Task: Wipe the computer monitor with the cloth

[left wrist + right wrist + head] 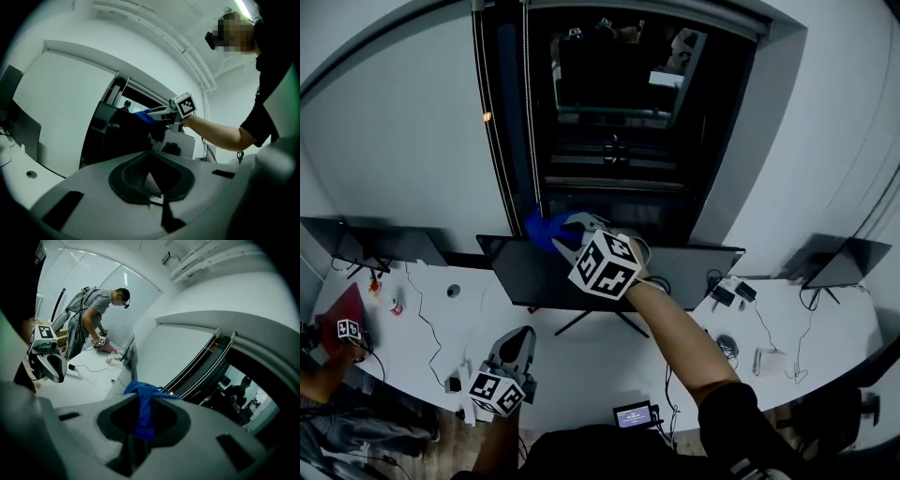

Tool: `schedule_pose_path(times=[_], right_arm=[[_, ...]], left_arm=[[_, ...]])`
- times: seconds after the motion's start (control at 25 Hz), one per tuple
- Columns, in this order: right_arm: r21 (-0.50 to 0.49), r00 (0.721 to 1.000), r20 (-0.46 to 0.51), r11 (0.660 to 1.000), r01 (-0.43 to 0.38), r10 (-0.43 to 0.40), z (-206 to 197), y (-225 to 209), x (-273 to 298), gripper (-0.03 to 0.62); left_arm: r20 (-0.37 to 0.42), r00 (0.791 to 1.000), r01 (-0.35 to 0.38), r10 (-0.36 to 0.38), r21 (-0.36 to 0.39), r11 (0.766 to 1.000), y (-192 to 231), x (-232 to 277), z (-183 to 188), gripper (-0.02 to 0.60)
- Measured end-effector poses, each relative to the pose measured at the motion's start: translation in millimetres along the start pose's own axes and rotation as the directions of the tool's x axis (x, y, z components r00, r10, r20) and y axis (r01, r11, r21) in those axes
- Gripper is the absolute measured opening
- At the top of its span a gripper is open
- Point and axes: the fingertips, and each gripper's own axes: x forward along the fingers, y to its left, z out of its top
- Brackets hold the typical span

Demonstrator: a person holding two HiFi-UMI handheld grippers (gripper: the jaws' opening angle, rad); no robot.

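- Left gripper (517, 345) is hanging over the counter's (591, 361) front edge, fingers (127, 178) pressing together, empty.
- Right gripper (566, 234) is pinching the blue cloth (541, 229) at the monitor's (675, 277) top, by the counter's back edge.

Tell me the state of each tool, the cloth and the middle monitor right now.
left tool: shut, empty, low over the desk.
right tool: shut on the cloth.
cloth: bunched, held at the monitor's top edge.
monitor: upright on its stand, screen dark.
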Motion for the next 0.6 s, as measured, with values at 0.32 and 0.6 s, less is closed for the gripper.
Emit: schedule_pose_path(times=[0.32,0.6], right_arm=[[0.018,0.999,-0.019,0.999,0.029,-0.029,-30.1,-7.6,-31.5,0.061],[0.035,0.998,-0.037,0.998,0.06,-0.059,-59.0,-16.5,-62.5,0.061]], left_arm=[[-0.014,0.999,0.035,-0.035,0.009,0.999,-27.8,16.3,-5.9,-0.006],[-0.027,0.998,0.065,-0.065,0.015,0.998,-57.3,31.6,-12.0,-0.006]])
